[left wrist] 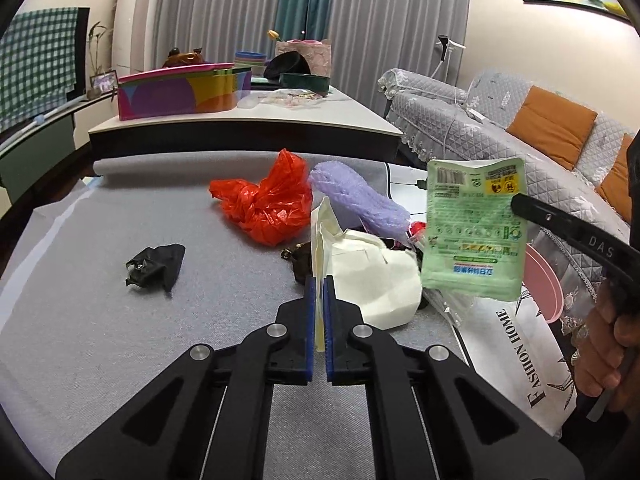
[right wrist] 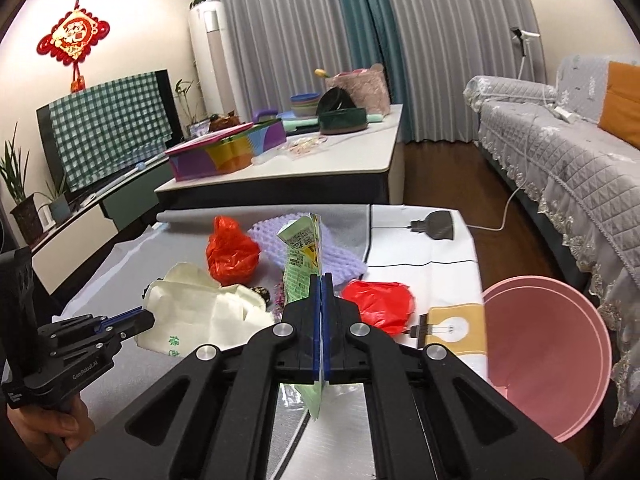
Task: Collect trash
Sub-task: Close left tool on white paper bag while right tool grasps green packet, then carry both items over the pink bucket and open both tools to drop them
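In the left wrist view my left gripper (left wrist: 319, 282) is shut on the thin edge of a cream paper bag (left wrist: 372, 280) that is lifted off the grey cloth. To its right hangs a green printed packet (left wrist: 472, 232), pinched by my right gripper (left wrist: 517, 204). The right wrist view shows the right gripper (right wrist: 322, 280) shut on the green packet (right wrist: 300, 256), which stands edge-on between the blue pads. At the left there, the left gripper (right wrist: 149, 317) grips the cream bag (right wrist: 200, 312). A pink bin (right wrist: 548, 344) stands at the right.
On the grey cloth (left wrist: 120, 320) lie an orange-red plastic bag (left wrist: 264, 204), purple foam wrap (left wrist: 360, 200) and a black scrap (left wrist: 156, 266). Another red bag (right wrist: 380, 304), a binder clip (right wrist: 420, 330) and a charger (right wrist: 436, 226) lie right. A sofa (right wrist: 560, 168) and a cluttered table (right wrist: 320, 160) stand beyond.
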{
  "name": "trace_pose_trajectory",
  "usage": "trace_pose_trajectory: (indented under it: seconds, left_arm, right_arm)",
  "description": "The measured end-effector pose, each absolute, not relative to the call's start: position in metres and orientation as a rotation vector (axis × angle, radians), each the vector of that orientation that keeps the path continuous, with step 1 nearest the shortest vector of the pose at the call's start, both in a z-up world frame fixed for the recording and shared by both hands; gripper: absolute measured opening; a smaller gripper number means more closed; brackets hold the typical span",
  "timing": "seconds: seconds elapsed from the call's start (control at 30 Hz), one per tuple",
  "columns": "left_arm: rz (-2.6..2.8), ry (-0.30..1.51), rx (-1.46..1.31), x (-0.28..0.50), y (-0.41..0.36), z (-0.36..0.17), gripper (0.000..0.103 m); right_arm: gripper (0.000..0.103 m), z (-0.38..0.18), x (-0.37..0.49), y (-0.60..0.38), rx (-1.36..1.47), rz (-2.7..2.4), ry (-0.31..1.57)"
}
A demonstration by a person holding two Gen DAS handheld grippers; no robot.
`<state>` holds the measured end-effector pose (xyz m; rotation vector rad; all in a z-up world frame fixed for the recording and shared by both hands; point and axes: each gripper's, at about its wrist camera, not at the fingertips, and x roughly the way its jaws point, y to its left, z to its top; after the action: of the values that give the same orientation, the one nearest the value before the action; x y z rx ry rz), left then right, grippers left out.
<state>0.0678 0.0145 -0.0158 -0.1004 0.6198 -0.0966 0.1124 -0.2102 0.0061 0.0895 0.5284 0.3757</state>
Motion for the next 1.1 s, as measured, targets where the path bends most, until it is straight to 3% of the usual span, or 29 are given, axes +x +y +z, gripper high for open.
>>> trace_pose_trajectory:
  seconds: [1.1]
  left_arm:
    - [-0.155,0.550,-0.061,0.061,-0.029,0.015,0.003]
  right_arm:
    - [0.001,0.021,0.088,-0.298,0.150,0.136,0.445]
